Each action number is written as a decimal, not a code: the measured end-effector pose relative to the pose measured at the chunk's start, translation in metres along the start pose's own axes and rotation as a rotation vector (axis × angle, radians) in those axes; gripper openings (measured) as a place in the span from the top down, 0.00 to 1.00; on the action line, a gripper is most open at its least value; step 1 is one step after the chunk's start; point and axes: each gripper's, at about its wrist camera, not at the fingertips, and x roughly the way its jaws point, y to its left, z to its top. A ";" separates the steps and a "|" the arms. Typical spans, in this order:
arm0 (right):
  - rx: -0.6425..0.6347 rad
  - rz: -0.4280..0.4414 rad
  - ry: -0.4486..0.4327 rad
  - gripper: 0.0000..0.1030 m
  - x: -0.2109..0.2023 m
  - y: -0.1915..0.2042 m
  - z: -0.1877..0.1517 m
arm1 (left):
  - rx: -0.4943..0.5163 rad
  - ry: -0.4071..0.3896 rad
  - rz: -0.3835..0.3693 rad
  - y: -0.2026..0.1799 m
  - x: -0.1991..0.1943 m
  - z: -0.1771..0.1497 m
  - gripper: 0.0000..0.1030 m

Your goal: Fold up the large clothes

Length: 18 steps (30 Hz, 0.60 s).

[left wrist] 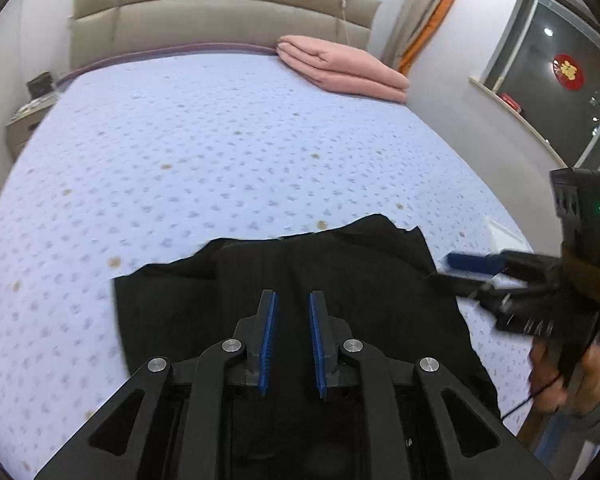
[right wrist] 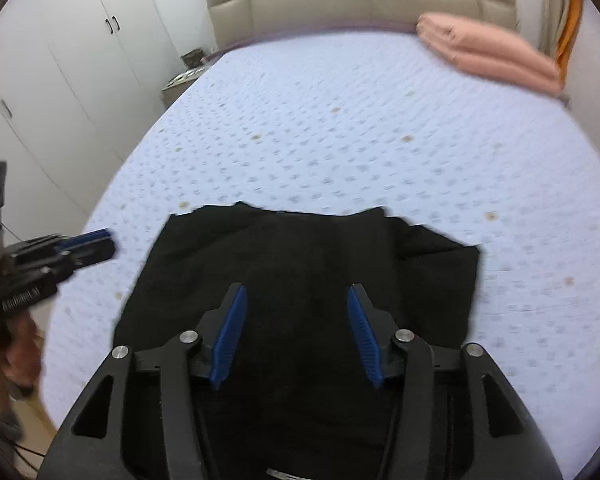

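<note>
A black garment lies folded into a rough rectangle on the near part of the bed; it also shows in the right wrist view. My left gripper hovers over the garment, jaws a small gap apart and empty. My right gripper hovers over the garment too, jaws wide open and empty. In the left wrist view the right gripper sits at the garment's right edge. In the right wrist view the left gripper is off the garment's left edge.
The bed has a light blue patterned sheet and a beige padded headboard. A folded pink blanket lies at the far right corner. A nightstand and white wardrobe stand left; a window is right.
</note>
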 end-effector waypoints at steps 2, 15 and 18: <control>-0.018 -0.001 0.046 0.47 0.013 0.007 -0.008 | -0.027 0.050 -0.035 -0.002 0.022 -0.006 0.83; 0.060 -0.033 0.285 0.50 0.090 -0.015 -0.142 | -0.174 0.165 0.078 -0.003 0.094 -0.127 0.84; 0.054 -0.024 0.288 0.50 0.085 -0.014 -0.137 | -0.179 0.176 0.072 -0.005 0.084 -0.119 0.84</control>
